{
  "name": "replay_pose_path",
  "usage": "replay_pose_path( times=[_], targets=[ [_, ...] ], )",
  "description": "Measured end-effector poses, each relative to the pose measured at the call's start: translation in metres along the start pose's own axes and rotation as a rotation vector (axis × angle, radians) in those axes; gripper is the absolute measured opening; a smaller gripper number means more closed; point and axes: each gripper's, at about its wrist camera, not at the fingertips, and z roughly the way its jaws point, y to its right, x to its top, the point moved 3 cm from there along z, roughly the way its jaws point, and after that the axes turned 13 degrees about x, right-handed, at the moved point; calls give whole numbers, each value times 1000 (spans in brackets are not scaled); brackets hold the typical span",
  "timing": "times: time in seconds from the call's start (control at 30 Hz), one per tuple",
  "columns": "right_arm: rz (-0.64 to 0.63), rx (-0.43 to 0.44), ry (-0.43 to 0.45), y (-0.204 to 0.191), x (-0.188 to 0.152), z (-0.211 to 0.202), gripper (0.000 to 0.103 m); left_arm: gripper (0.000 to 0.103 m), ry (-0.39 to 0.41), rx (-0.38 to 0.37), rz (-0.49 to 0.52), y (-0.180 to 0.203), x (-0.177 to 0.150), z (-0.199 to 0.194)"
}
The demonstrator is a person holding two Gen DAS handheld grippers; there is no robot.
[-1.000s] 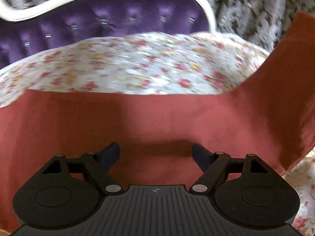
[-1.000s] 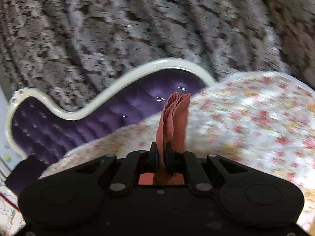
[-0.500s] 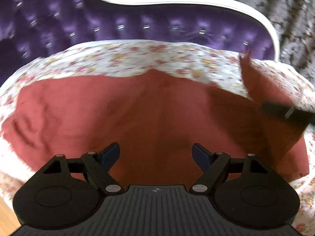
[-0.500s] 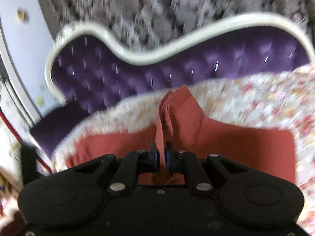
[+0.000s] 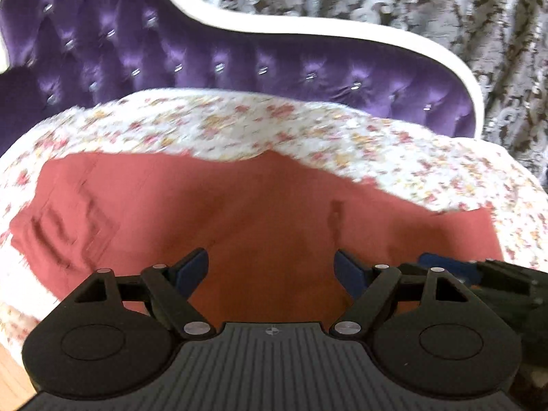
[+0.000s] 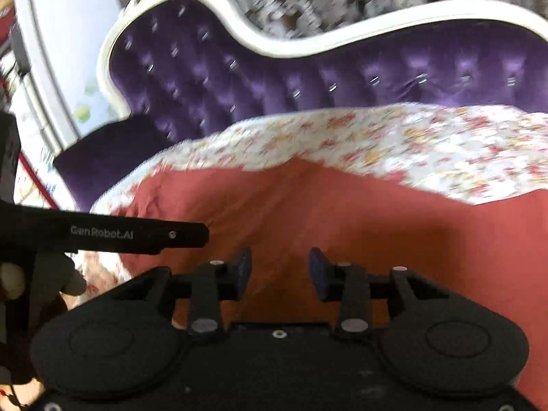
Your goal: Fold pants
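A: Where are the pants [image 5: 260, 226]?

B: Spread flat on the floral bedsheet [image 5: 308, 130], which covers the seat of a purple tufted sofa [image 5: 212, 54] with a white curved frame. The rust-red cloth runs across the near part of the sheet, from close to its left edge to close to its right edge. A notch in its far edge sits about midway.

A: And the left tool [image 5: 272, 270]?

B: Its jaws stand wide apart with nothing between them — it hangs just above the near side of the pants. Creases show in the cloth toward the sheet's left edge.

A: The right tool [image 6: 280, 269]?

B: Also parted and empty, over the same red cloth [image 6: 359, 226]. In the left wrist view it shows at the lower right [image 5: 479, 274], just beside the left tool.

A: Any containers?

B: I see none — a patterned grey curtain [image 5: 411, 3] hangs behind the sofa, and the left tool's black arm [image 6: 102, 233] reads "GenRobot.AI".
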Motion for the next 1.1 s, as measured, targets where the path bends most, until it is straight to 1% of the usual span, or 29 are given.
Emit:
replay_pose_path(
  times=[0.07, 0.17, 0.2, 0.3, 0.37, 0.4, 0.47, 0.53, 0.57, 0.6, 0.67, 0.77, 0.8, 0.87, 0.9, 0.93, 0.97, 1.0, 1.03, 1.07, 1.1],
  targets=[
    [33, -52, 47, 18, 6, -20, 39, 80, 1, -29, 25, 17, 3, 3],
    [49, -201, 77, 53, 12, -44, 39, 80, 0, -62, 80, 47, 2, 9],
    [59, -251, 84, 65, 13, -51, 37, 80, -6, -69, 99, 55, 0, 12],
    [85, -348, 89, 98, 13, -61, 15, 80, -29, -75, 138, 72, -11, 21],
    [80, -408, 99, 111, 13, -64, 13, 80, -49, -64, 153, 76, -19, 27],
    [86, -425, 112, 116, 13, -66, 12, 80, -57, -56, 153, 77, -22, 29],
    [114, -415, 106, 124, 13, -66, 11, 80, -85, -41, 152, 75, -30, 33],
    [128, -403, 31, 131, 6, -55, 11, 80, -122, -38, 140, 71, -39, 38],
    [145, -396, -16, 136, 0, -45, 11, 81, -113, -39, 138, 69, -42, 37],
    [134, -399, 23, 137, -4, -44, 10, 81, -100, -36, 151, 69, -44, 35],
    [134, -402, 34, 136, -5, -45, 10, 81, -99, -32, 170, 69, -44, 33],
    [192, -385, 57, 139, -3, -51, 10, 81, -107, -41, 166, 68, -42, 34],
    [193, -387, 77, 137, -1, -55, 11, 81, -109, -46, 170, 68, -41, 34],
    [138, -435, 127, 128, 6, -64, 11, 81, -110, -61, 169, 65, -41, 33],
    [116, -465, 139, 125, 8, -69, 11, 81, -109, -71, 163, 64, -42, 33],
    [118, -479, 134, 127, 9, -70, 12, 81, -108, -87, 155, 61, -42, 32],
    [142, -476, 110, 133, 8, -68, 12, 81, -109, -102, 148, 59, -42, 32],
    [176, -472, 68, 143, 6, -63, 12, 81, -115, -115, 136, 55, -41, 32],
    [193, -474, 33, 149, 4, -61, 10, 81, -124, -127, 121, 50, -40, 32],
    [181, -478, 43, 150, 2, -61, 9, 81, -131, -138, 108, 45, -38, 31],
    [169, -484, 33, 147, 3, -60, 10, 81, -133, -142, 99, 38, -35, 29]
  ],
)
